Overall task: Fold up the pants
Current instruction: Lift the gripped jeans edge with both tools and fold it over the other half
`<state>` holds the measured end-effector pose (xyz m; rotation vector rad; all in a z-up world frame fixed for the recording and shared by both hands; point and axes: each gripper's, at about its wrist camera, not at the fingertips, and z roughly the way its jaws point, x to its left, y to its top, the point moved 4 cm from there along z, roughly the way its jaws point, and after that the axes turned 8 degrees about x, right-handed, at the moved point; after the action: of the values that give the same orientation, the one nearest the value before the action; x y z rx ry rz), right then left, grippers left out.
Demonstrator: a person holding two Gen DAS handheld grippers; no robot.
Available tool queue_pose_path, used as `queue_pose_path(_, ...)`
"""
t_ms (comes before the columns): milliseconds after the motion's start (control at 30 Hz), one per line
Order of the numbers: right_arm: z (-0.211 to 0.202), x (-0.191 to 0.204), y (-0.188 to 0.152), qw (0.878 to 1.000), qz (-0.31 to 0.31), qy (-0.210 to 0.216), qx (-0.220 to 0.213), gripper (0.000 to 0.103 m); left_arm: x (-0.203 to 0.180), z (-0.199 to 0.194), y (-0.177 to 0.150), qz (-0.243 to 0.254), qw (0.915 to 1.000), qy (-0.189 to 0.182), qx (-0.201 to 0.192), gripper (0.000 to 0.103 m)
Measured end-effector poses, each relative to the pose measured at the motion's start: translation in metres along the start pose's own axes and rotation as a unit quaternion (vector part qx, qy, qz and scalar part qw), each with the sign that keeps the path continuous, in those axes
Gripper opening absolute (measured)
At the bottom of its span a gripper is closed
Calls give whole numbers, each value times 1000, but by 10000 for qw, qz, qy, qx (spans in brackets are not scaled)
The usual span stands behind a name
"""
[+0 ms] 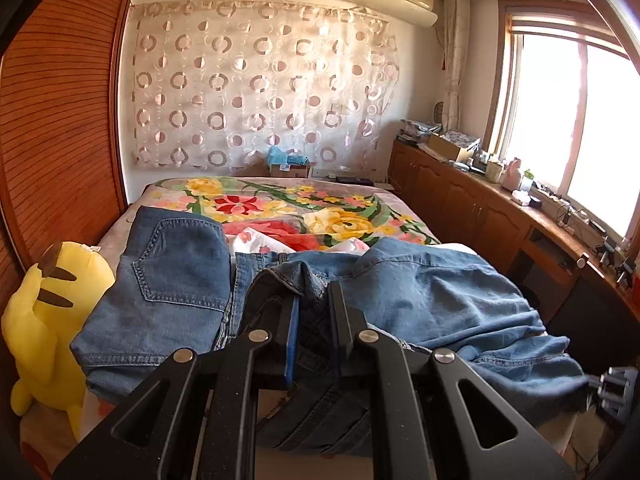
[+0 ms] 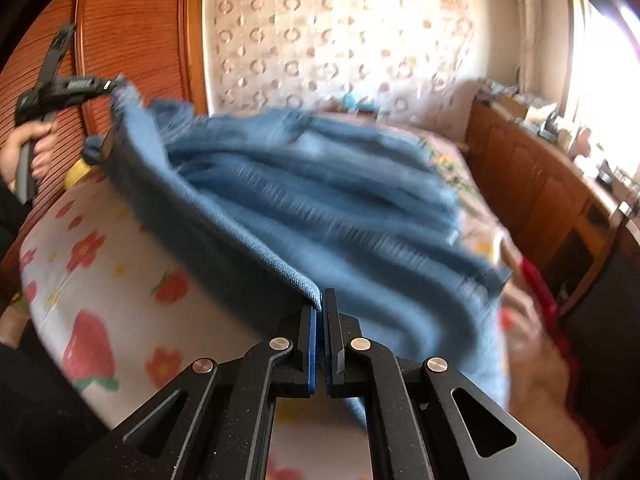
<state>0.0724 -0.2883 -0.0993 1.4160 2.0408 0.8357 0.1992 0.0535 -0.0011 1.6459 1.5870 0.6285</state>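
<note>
Blue denim pants [image 1: 432, 292] lie across the bed, with a back pocket [image 1: 180, 264] showing at the left. My left gripper [image 1: 314, 300] is shut on a bunched edge of the pants near the waistband. In the right wrist view the pants [image 2: 320, 200] hang lifted and motion-blurred between the two grippers. My right gripper [image 2: 320, 308] is shut on a hem edge. The left gripper [image 2: 108, 88] shows far left, held by a hand and gripping the other end.
A floral blanket [image 1: 280, 204] covers the bed. A yellow plush toy [image 1: 48, 320] sits at the left beside a wooden wardrobe [image 1: 60, 120]. A wooden cabinet [image 1: 480, 208] with clutter runs along the right under a window. A flowered sheet [image 2: 100, 280] covers the near bed.
</note>
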Motion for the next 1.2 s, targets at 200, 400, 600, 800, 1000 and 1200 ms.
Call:
queue_pose_path(200,-14,-12,46,9983,-181,-280,-477,1,11,1,12,-117,9999,-55,-95,14)
queue_pose_path(400,-1,-15,92,9955,-479,-513,-642,1,25,14,30,-189,9998,-17,-110,14)
queue_pose_path(600,26,-16,128,9936,-684,-578,-694,1,39,29,41,-302,9995,-9,-95,14)
queue_pose_path(800,43,-18,145,9917,-815,-613,-785,1,49,34,53,-438,9988,-35,-238,14)
queue_pose_path(1000,50,-20,165,9880,-900,-721,-1029,1,59,40,69,-519,9981,-18,-337,14)
queue_pose_path(1200,75,-16,175,9839,-1051,-873,-1154,1,69,58,78,-553,9981,67,-259,14)
